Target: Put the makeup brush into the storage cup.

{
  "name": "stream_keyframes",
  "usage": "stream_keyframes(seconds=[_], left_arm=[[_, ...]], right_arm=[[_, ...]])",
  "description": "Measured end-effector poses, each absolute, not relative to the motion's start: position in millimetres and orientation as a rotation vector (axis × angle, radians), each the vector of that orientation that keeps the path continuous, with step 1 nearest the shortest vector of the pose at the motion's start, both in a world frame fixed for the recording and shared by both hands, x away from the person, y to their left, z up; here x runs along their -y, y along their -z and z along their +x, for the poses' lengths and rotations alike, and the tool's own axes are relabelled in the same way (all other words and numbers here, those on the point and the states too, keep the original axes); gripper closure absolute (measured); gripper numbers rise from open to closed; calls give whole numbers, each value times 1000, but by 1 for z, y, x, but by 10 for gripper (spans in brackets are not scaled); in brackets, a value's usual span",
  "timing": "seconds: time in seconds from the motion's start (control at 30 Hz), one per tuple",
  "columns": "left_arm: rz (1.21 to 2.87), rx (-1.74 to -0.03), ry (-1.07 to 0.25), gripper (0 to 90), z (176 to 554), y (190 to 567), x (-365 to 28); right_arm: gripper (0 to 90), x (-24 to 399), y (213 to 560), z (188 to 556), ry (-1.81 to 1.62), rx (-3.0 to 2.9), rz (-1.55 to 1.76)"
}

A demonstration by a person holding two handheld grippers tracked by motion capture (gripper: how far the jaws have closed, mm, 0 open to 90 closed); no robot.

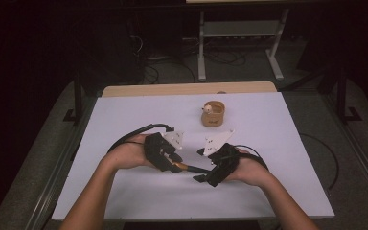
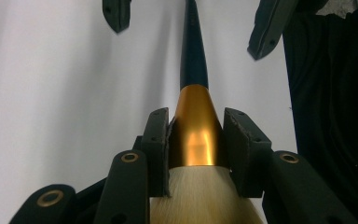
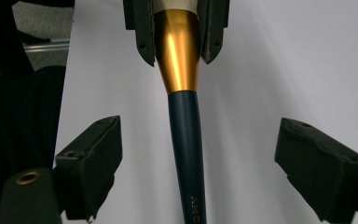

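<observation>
A: Status on your left gripper (image 2: pixel 196 140)?

B: Clamped on the brush (image 2: pixel 194 93) — jaws pinch the gold ferrule (image 2: pixel 196 126) from both sides, pale bristles (image 2: pixel 200 196) just behind the pads. Dark handle (image 2: pixel 193 46) runs straight out from it.

A: And your right gripper (image 3: pixel 196 163)?

B: Wide open. The handle passes between its jaws, touching neither — clear gap on each side.

A: Where's the brush relative to the cup (image 1: pixel 213 114)?

B: Nearer you than the cup, well apart from it, a bit to its left. It spans between your two grippers over the white table (image 1: pixel 124 191); can't tell if it touches the surface.

A: Cup itself?

B: Brown, upright, toward the table's far edge, something pale inside — too small to identify. Your hands are both nearer than it, left hand (image 1: pixel 129 154) to its left, right hand (image 1: pixel 249 170) slightly to its right.
</observation>
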State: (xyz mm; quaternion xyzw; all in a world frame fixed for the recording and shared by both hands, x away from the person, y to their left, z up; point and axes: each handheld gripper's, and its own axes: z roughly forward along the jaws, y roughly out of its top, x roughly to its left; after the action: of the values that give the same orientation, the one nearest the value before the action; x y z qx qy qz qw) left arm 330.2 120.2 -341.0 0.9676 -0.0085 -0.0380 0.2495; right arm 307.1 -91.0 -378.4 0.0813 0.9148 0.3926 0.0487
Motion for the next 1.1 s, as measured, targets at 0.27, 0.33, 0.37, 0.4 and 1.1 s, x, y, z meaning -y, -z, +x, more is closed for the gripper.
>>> stream_keyframes(seconds=[0.27,0.33,0.37,0.4,1.1], left_arm=[[2642,23,112,627,331,342,-119],[2646,27,103,627,331,342,-118],[2646,28,103,627,331,342,-118],[2645,25,108,627,330,342,-118],[2647,14,121,627,331,343,-116]], right_arm=[[374,79,380,309,-1128,-2839,167],[407,76,379,309,-1106,-2844,139],[422,74,378,309,-1098,-2853,132],[435,73,377,309,-1090,-2861,127],[681,60,378,310,-1017,-2899,90]])
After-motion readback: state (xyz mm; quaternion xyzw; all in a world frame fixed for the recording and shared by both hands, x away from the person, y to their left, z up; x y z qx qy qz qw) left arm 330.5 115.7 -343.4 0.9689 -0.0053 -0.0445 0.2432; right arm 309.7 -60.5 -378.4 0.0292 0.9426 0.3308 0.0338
